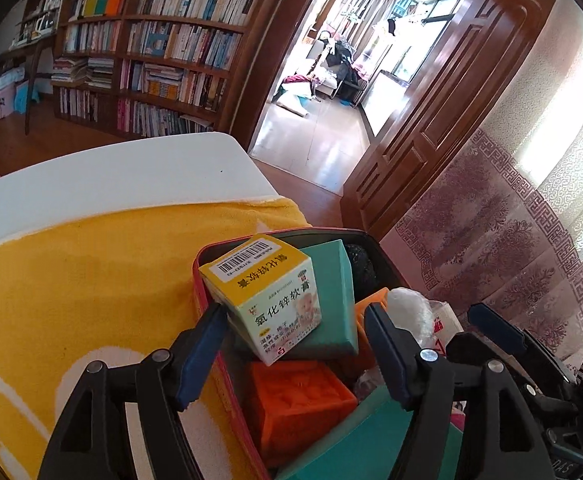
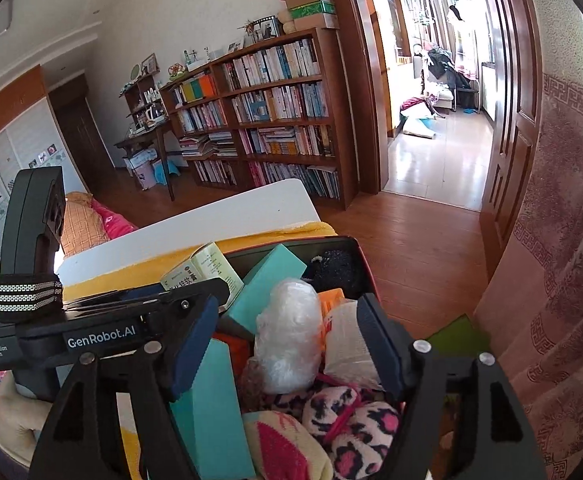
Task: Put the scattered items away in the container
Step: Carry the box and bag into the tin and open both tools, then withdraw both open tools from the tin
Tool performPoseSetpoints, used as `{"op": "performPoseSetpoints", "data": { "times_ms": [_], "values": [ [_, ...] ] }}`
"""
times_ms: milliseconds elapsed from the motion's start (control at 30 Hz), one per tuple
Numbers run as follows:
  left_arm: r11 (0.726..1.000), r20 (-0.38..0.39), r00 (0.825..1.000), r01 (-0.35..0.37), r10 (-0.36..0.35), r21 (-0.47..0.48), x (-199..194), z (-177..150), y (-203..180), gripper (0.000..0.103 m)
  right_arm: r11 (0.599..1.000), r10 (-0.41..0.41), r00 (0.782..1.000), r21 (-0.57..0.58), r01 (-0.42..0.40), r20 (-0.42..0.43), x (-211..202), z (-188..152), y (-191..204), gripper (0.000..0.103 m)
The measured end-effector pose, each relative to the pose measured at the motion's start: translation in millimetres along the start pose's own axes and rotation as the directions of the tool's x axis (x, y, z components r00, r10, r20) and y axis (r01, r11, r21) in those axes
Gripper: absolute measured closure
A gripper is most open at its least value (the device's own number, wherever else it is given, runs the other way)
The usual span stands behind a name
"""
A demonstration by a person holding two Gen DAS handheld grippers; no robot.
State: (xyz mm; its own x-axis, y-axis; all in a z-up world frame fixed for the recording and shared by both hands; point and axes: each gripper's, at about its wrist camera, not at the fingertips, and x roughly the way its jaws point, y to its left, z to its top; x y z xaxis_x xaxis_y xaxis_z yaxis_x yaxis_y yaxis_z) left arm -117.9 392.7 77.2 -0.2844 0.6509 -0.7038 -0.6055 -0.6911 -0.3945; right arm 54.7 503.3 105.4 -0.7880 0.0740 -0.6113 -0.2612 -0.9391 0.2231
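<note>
Yellow ointment box, tilted, barcode end up

- Towel: yellow terry cloth, nappy and matt.
- Box: printed card, slightly glossy.
- Teal block, at 1 o'clock from it: smooth, matt.
- Orange block: matt, with moulded relief.
- Bag: crinkled clear plastic, shiny.
- Sock: fuzzy leopard-print cloth.
- Table: smooth white.
- Floor: glossy wood.
</note>
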Motion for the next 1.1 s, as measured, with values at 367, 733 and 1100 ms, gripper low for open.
{"op": "performPoseSetpoints", "data": {
  "times_ms": [367, 733, 1100],
  "values": [
    [0.991, 0.134, 0.987, -0.100, 0.088, 0.091, -64, -32, -30, 0.002, 0.992, 0.041, 0.998, 0.116, -0.046, 0.047, -56, -15, -25, 0.023],
    [0.940, 0.264, 0.927, -0.311, 0.267, 0.143, -126, -119, -65, 0.001, 0.999, 0.043, 0.999, -0.008, -0.043, -0.007, -106, -71, -16, 0.021],
    [0.928, 0.176, 0.938, -0.328, 0.298, 0.178, -121, -170, -100, 0.001, 0.999, 0.038, 0.998, -0.001, -0.038, -0.056, -126, -112, -17, 0.021]
  ]
}}
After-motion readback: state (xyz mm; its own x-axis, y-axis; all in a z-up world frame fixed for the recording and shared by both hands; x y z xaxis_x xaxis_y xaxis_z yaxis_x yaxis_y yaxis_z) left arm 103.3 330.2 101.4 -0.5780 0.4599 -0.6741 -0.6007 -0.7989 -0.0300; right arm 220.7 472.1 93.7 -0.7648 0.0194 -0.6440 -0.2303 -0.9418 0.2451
